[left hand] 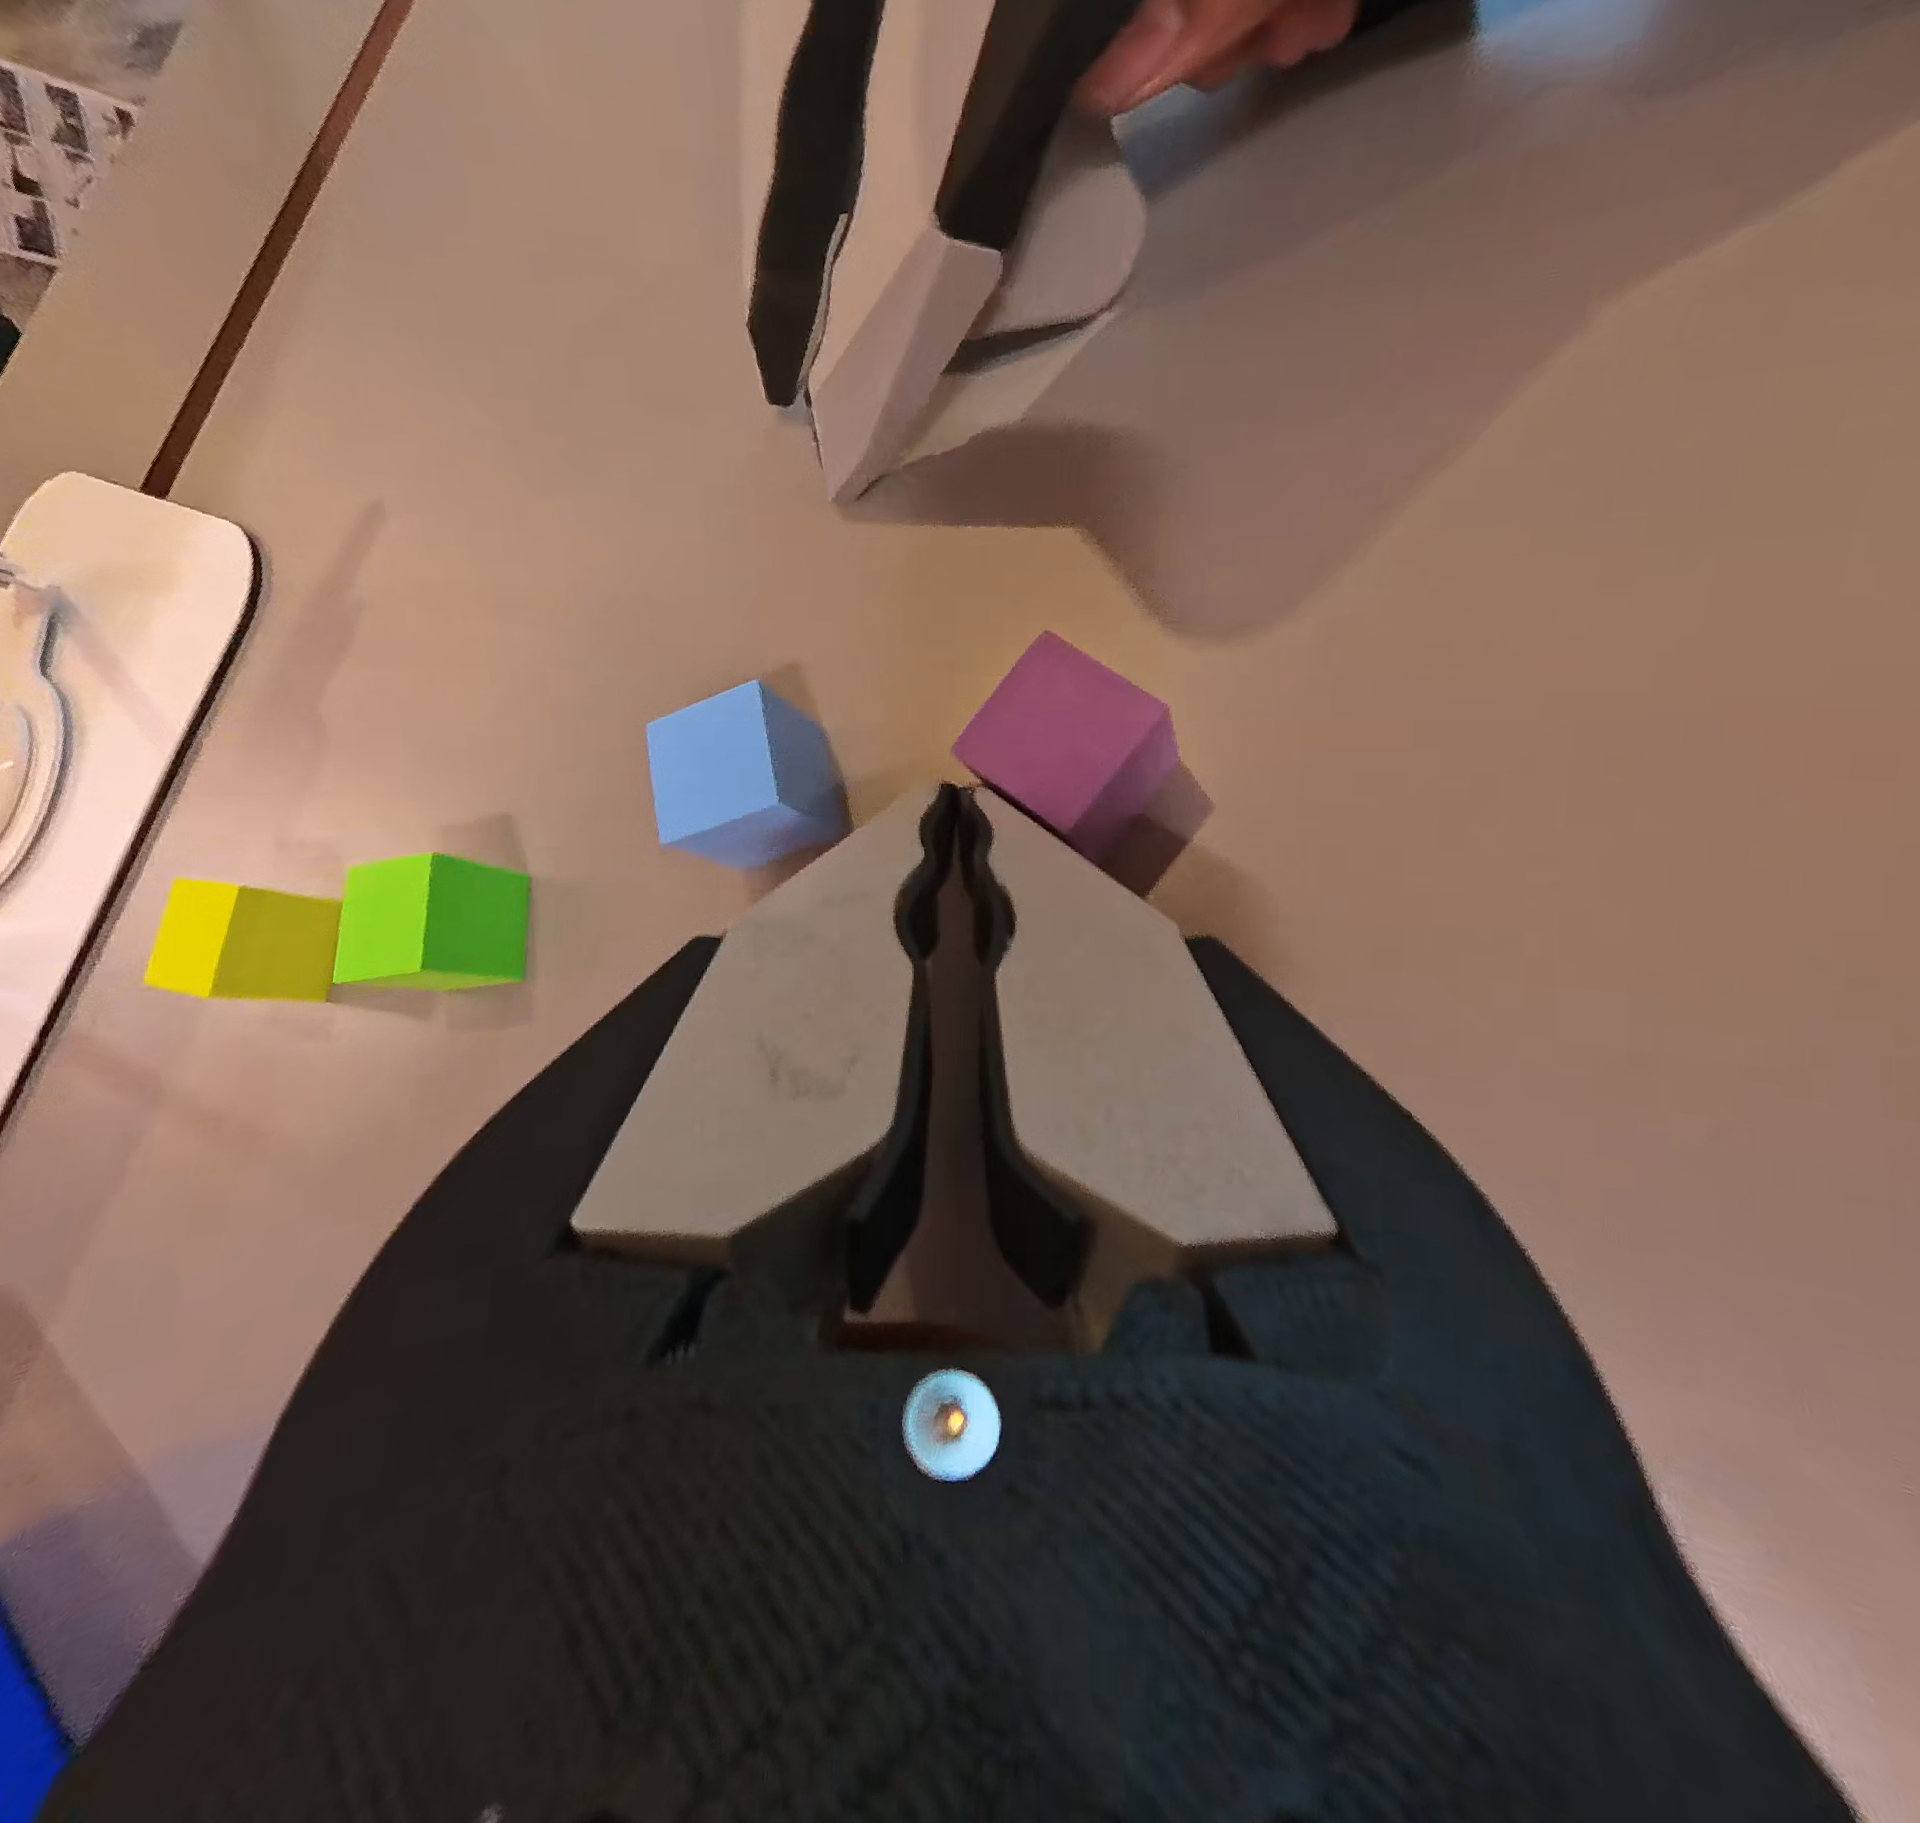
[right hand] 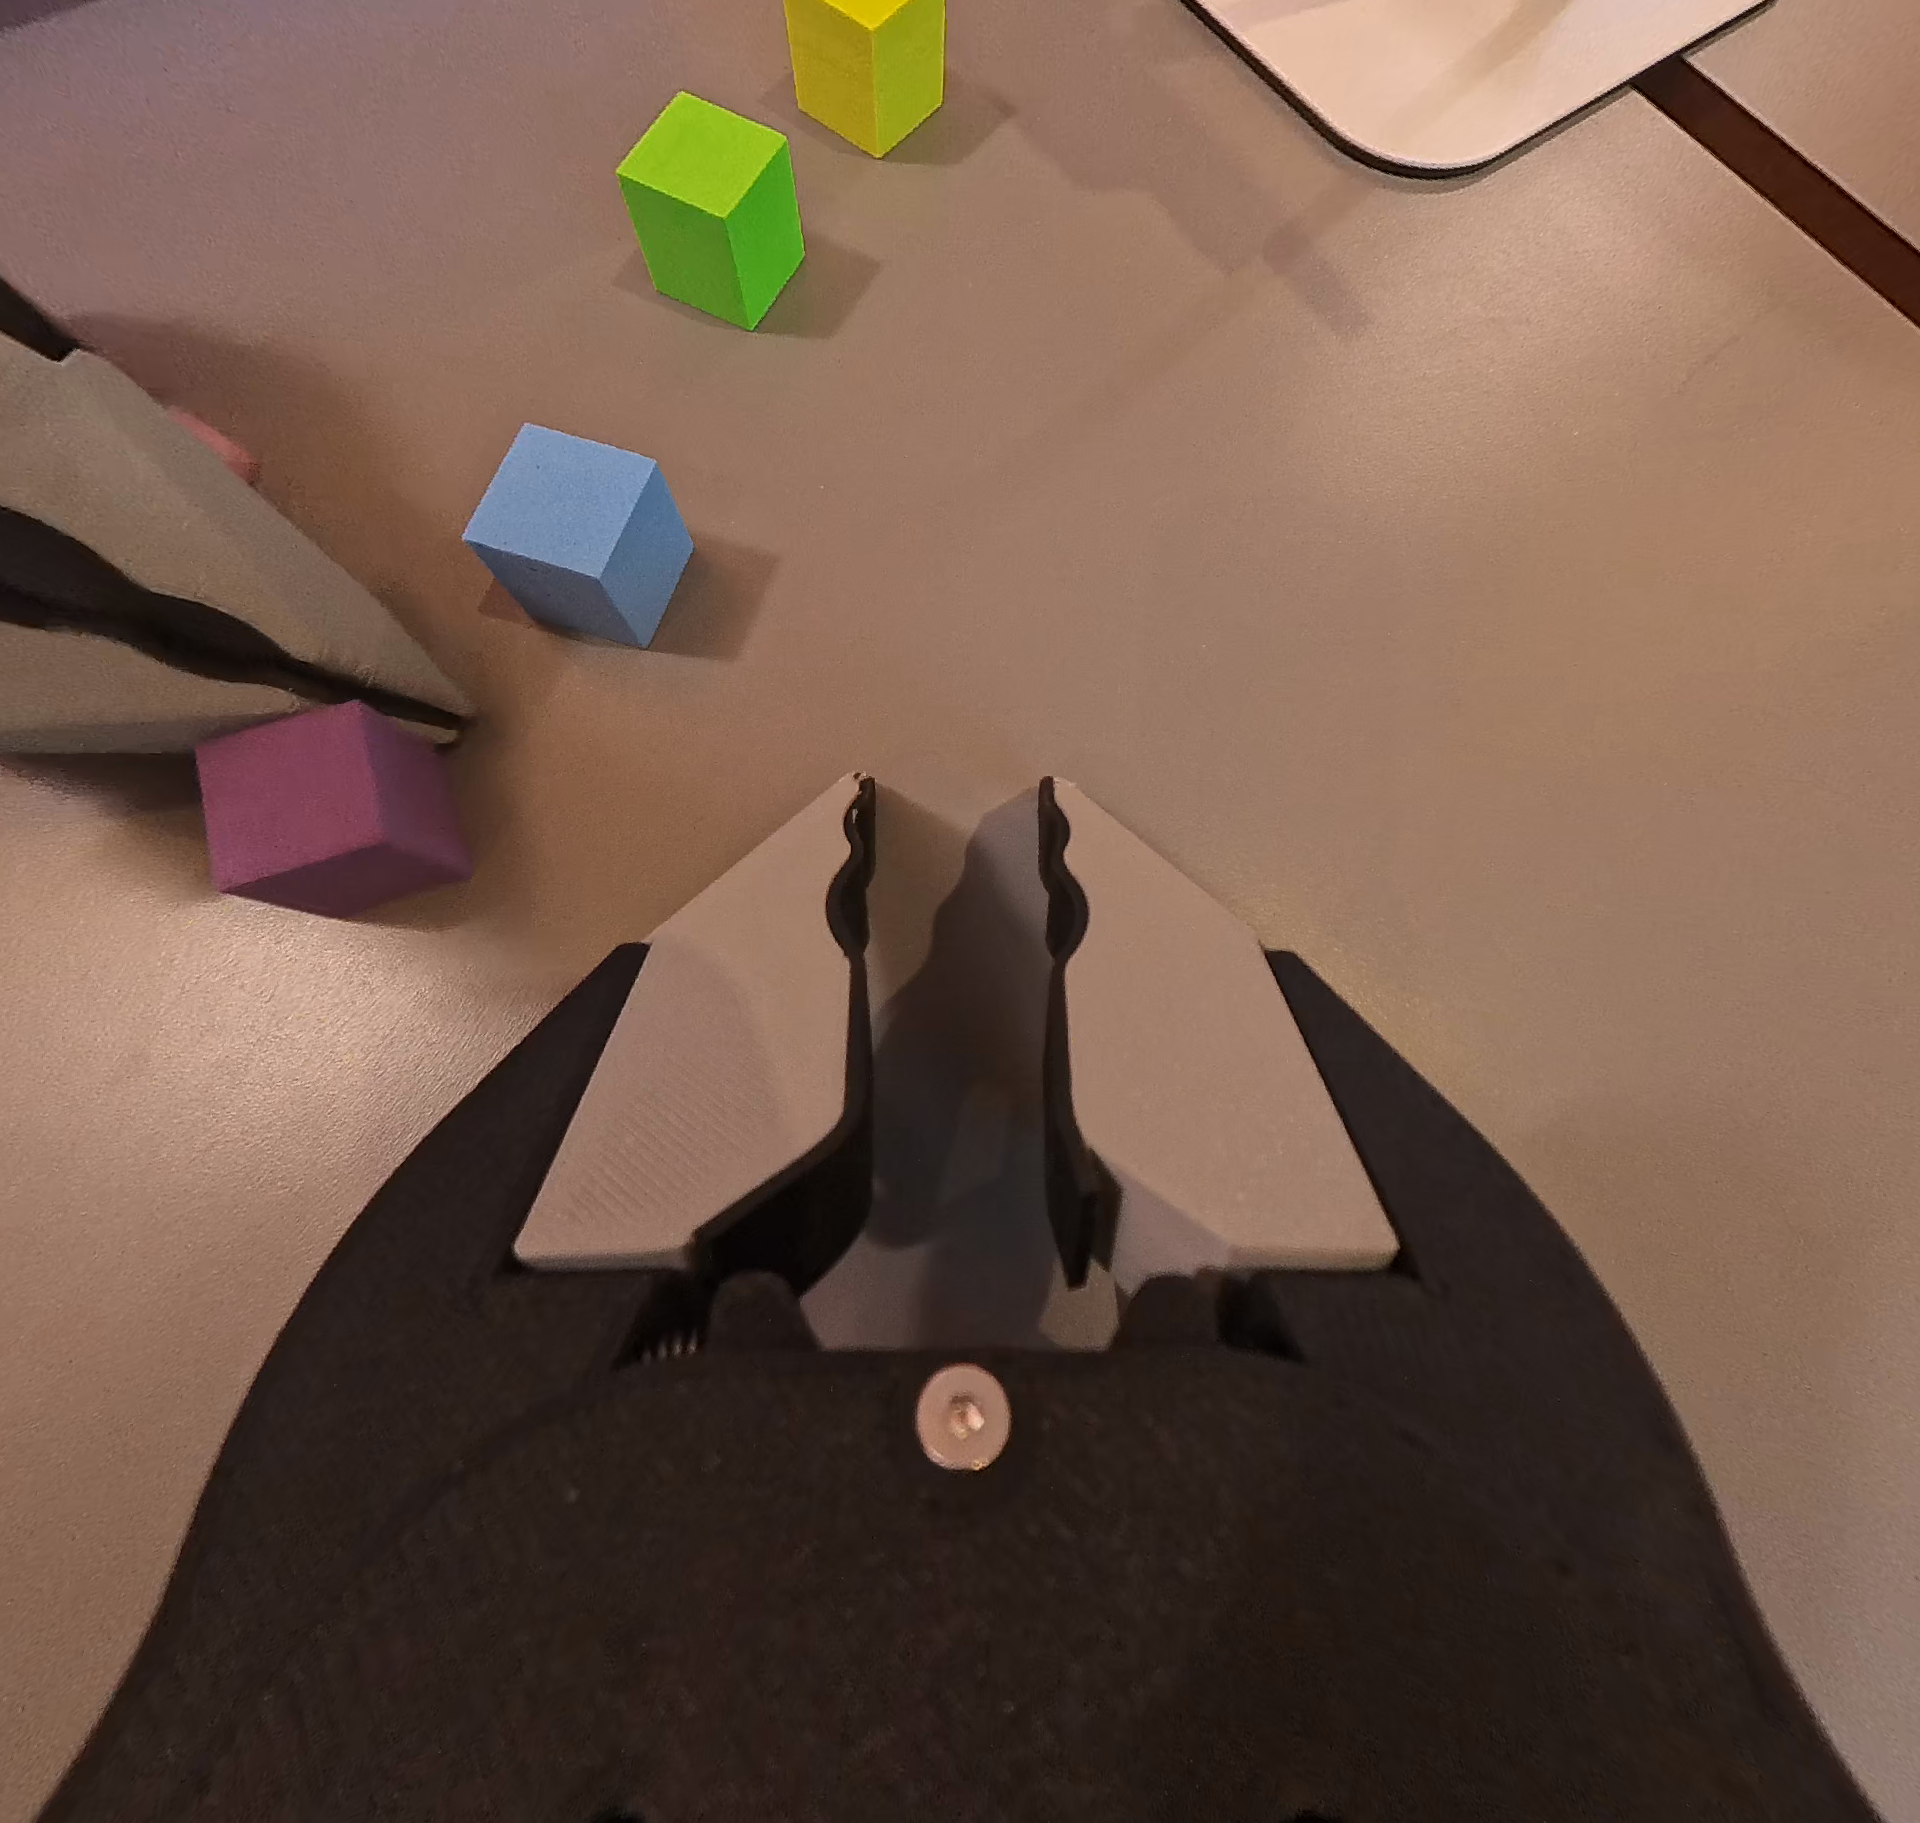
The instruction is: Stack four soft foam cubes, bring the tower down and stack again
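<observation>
Several foam cubes lie apart on the beige table, none stacked. In the left wrist view: yellow cube (left hand: 241,939) touching the green cube (left hand: 431,923), blue cube (left hand: 740,776), purple cube (left hand: 1070,743). My left gripper (left hand: 948,794) is shut and empty, its tips between the blue and purple cubes, close against the purple one. In the right wrist view: yellow (right hand: 864,36), green (right hand: 715,207), blue (right hand: 582,537), purple (right hand: 330,809). My right gripper (right hand: 956,786) is open and empty over bare table; the left gripper (right hand: 452,724) enters from the left over the purple cube.
A white rounded board (left hand: 114,693) lies at the table's left edge, and shows at top right in the right wrist view (right hand: 1475,38). A dark seam (left hand: 301,184) runs along the table. A hand (left hand: 1236,17) holds the right gripper (left hand: 831,433). The left gripper's tips are roughly 9 centimetres from the right gripper's.
</observation>
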The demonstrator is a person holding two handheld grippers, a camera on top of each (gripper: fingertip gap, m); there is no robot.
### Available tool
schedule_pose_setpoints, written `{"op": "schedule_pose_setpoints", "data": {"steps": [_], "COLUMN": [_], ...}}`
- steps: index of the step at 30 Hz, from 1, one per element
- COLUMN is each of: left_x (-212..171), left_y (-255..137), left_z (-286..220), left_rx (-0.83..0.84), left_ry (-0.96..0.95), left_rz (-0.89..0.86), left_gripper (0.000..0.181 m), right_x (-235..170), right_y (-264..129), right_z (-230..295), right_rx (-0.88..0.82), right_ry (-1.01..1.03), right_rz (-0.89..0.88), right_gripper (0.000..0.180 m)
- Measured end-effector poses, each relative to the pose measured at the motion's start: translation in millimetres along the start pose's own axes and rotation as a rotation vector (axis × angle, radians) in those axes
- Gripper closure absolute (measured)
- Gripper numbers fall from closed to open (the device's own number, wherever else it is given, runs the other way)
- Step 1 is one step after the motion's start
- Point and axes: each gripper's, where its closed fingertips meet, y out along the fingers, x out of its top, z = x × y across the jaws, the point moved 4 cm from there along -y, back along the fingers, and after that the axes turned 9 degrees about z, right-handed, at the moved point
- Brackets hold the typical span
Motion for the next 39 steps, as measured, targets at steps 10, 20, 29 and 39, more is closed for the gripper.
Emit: {"op": "schedule_pose_setpoints", "data": {"steps": [10, 20, 29, 39], "left_x": [0.3, -0.1, 0.9, -3.5], "left_y": [-16.2, -12.3, -9.6, -14.0], "left_z": [-6.0, -15.3, -19.8, -15.2], "left_rx": [-0.118, -0.127, -0.12, -0.13], "left_ry": [-0.053, -0.007, 0.012, 0.012], "left_rz": [-0.034, -0.012, 0.001, 0.006], "left_gripper": [0.181, 0.181, 0.181, 0.181], "right_x": [-0.4, -2.3, -4.5, -4.0], "right_y": [-0.6, -19.2, -24.0, -22.2], "right_z": [2.7, 39.0, 68.6, 53.8], "right_rx": [-0.006, 0.252, 0.407, 0.344], "right_ry": [-0.027, -0.257, -0.345, -0.3], "right_rz": [0.0, -0.054, -0.053, -0.047], "right_gripper": [0.155, 0.18, 0.18, 0.18]}}
